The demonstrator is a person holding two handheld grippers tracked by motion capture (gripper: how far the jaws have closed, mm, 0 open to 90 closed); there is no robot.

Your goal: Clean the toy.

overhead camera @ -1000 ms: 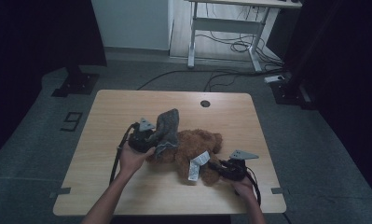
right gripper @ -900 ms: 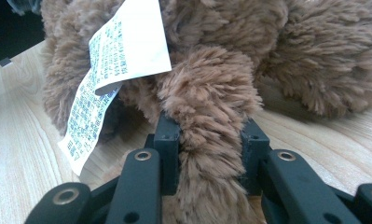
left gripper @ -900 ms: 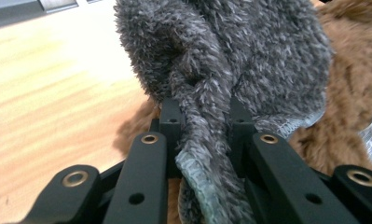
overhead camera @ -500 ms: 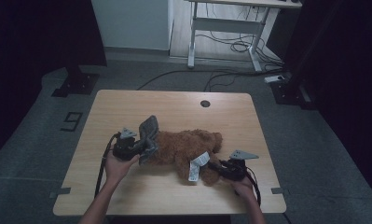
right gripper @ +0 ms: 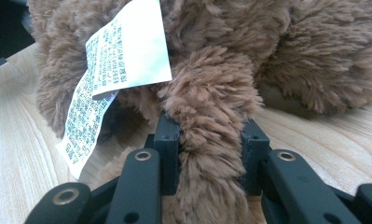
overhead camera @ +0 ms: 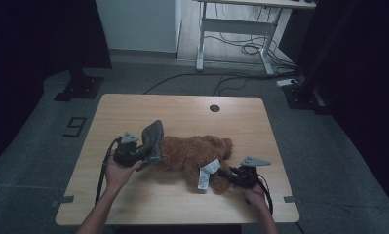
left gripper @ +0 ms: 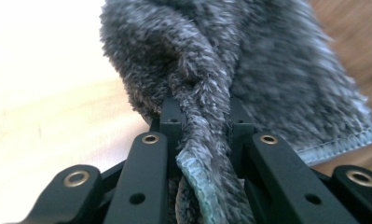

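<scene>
Two grips are set: my left gripper (overhead camera: 144,152) pinches the grey fleece garment (left gripper: 249,70) off the brown teddy bear (overhead camera: 194,153) lying mid-table, my right gripper (right gripper: 210,140) clamps its plush limb (right gripper: 211,93); full removal remains.

Fuzzy grey cloth (left gripper: 249,70), shaggy brown plush toy (right gripper: 249,56), seemingly matt wooden table (overhead camera: 182,109).

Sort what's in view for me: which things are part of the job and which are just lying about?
In the job:
- grey cloth, pinched by the left gripper
- brown plush toy, a limb pinched by the right gripper
- its white label

Just about:
- table
- floor cables
- white desk frame
</scene>
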